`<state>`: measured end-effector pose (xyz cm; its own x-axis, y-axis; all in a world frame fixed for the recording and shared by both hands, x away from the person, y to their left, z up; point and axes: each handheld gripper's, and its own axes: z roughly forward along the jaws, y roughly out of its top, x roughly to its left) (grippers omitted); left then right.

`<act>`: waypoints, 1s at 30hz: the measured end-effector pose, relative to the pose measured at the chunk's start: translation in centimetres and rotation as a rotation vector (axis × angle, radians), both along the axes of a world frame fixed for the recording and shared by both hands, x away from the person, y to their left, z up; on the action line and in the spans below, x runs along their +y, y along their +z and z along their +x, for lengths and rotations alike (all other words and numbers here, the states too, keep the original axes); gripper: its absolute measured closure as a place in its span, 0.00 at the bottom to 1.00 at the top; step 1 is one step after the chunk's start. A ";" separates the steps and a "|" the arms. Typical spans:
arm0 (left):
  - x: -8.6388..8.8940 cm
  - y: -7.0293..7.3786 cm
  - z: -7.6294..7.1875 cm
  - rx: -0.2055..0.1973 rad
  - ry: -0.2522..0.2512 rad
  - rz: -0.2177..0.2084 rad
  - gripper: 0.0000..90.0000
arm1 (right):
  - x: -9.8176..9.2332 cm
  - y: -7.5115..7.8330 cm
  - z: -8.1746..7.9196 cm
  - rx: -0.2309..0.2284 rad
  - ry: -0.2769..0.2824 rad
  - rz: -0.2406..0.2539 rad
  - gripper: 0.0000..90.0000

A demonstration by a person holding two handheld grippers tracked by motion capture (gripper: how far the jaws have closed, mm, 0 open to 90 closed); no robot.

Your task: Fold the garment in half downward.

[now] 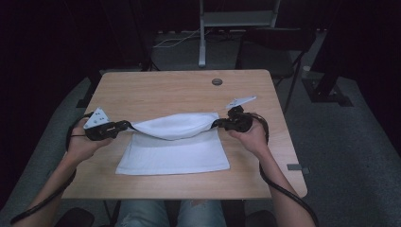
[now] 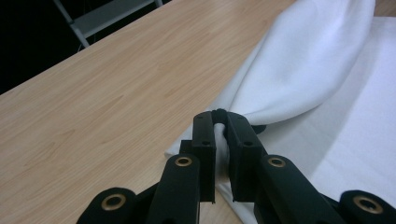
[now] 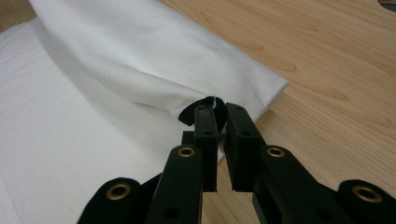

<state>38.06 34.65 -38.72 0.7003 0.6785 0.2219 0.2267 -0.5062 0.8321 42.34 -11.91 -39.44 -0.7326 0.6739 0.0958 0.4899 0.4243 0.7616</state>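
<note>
A white cloth (image 1: 175,142) lies on the wooden table (image 1: 156,90), its far edge lifted and sagging between the two grippers. My left gripper (image 1: 124,126) is shut on the cloth's left far corner; in the left gripper view the black jaws pinch bunched white cloth (image 2: 299,60) at the left gripper's tips (image 2: 219,122). My right gripper (image 1: 218,124) is shut on the right far corner; in the right gripper view the cloth (image 3: 93,116) hangs from the right gripper's tips (image 3: 217,112). The near half of the cloth rests flat on the table.
A small dark round disc (image 1: 217,82) sits near the table's far edge. A metal stand (image 1: 202,38) and a chair (image 1: 279,52) are beyond the table. Bare wood surrounds the cloth on all sides.
</note>
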 end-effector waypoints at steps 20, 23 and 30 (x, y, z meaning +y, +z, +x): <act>-0.1 -0.3 -2.3 -0.012 -0.023 0.013 0.93 | 0.0 0.2 -2.1 -0.011 0.045 -0.020 0.94; -0.1 -0.4 -2.6 -0.011 -0.027 0.020 0.93 | -0.1 0.1 -2.5 -0.009 0.052 -0.019 0.94; -0.1 -0.4 -3.2 -0.015 -0.033 0.025 0.93 | -0.2 0.3 -3.3 -0.012 0.068 -0.008 0.94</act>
<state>34.84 34.51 -39.07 0.7189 0.6491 0.2489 0.1970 -0.5336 0.8224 39.06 -12.13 -39.13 -0.7777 0.6233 0.0817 0.4509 0.4625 0.7634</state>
